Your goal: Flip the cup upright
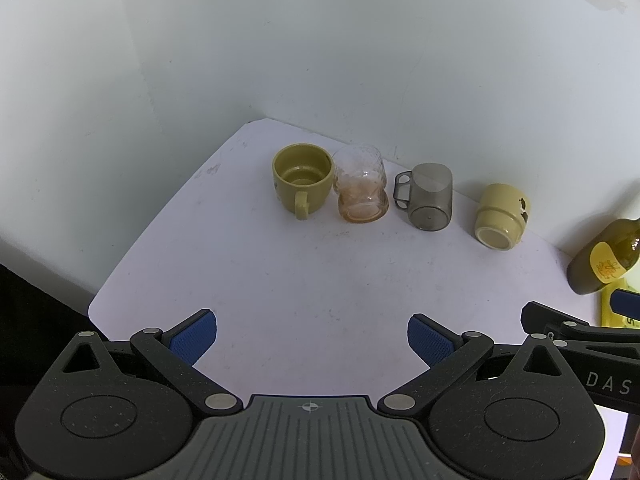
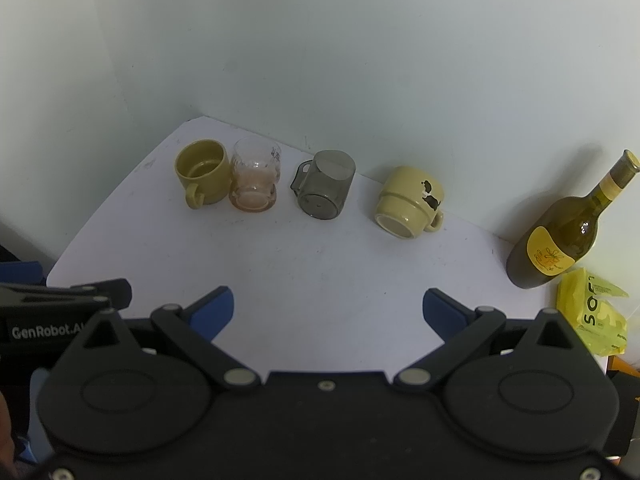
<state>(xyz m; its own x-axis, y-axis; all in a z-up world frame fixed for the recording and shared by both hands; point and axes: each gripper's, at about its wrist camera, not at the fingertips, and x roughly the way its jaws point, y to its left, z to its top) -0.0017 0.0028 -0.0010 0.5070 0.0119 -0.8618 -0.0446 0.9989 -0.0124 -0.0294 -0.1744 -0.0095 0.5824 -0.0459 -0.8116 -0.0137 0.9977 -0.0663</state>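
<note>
Several cups stand in a row near the back wall of a white table (image 1: 280, 280). An olive mug (image 1: 303, 182) (image 2: 203, 178) is upright with its handle toward me. A clear pinkish glass (image 1: 362, 184) (image 2: 255, 180) touches it, upright. A grey translucent mug (image 1: 428, 196) (image 2: 325, 184) stands upside down. A pale yellow mug with a dog print (image 1: 502, 216) (image 2: 410, 202) stands upside down. My left gripper (image 1: 312, 340) is open and empty, well in front of the cups. My right gripper (image 2: 328, 310) is open and empty too.
A dark olive wine bottle (image 2: 560, 232) (image 1: 604, 256) with a yellow label stands at the right by the wall. A yellow tissue pack (image 2: 592, 312) lies in front of it. Walls close the back and left. The table's left edge drops off.
</note>
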